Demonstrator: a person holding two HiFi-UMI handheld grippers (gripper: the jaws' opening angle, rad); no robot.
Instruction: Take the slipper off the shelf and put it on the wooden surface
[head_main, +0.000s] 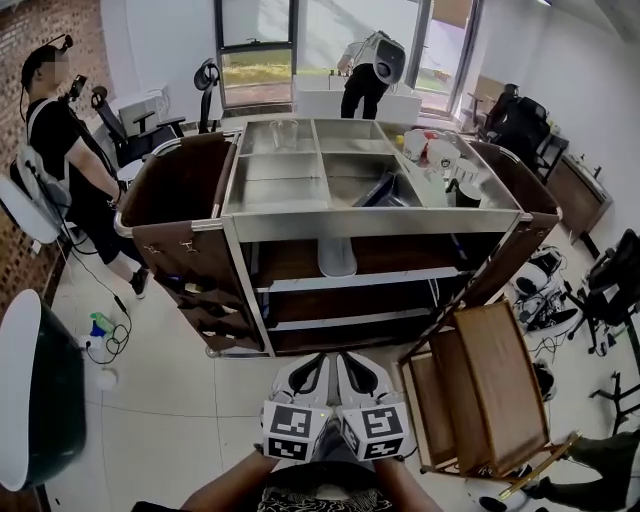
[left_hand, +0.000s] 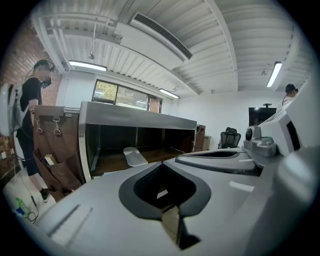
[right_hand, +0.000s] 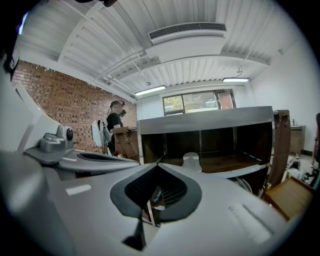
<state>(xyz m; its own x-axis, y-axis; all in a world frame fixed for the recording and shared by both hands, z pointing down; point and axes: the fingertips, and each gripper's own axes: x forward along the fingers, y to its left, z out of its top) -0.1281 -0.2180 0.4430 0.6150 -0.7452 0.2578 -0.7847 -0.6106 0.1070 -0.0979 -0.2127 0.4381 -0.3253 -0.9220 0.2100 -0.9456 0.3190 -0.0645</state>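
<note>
A pale grey slipper (head_main: 338, 258) lies on the upper shelf of a steel-topped cart (head_main: 380, 222), near the shelf's middle. It also shows in the left gripper view as the slipper (left_hand: 134, 156) and in the right gripper view as the slipper (right_hand: 191, 161), far ahead of the jaws. My left gripper (head_main: 310, 365) and right gripper (head_main: 353, 363) are held side by side low in front of the cart, both shut and empty. A slatted wooden surface (head_main: 495, 390) stands on the floor to my right. Nothing touches the slipper.
Brown fabric pockets (head_main: 195, 260) hang on the cart's left end. White cups (head_main: 430, 150) and a dark container sit on the cart top at right. One person (head_main: 60, 140) stands at left, another (head_main: 368, 65) at the back. Office chairs (head_main: 615, 290) and cables crowd the right.
</note>
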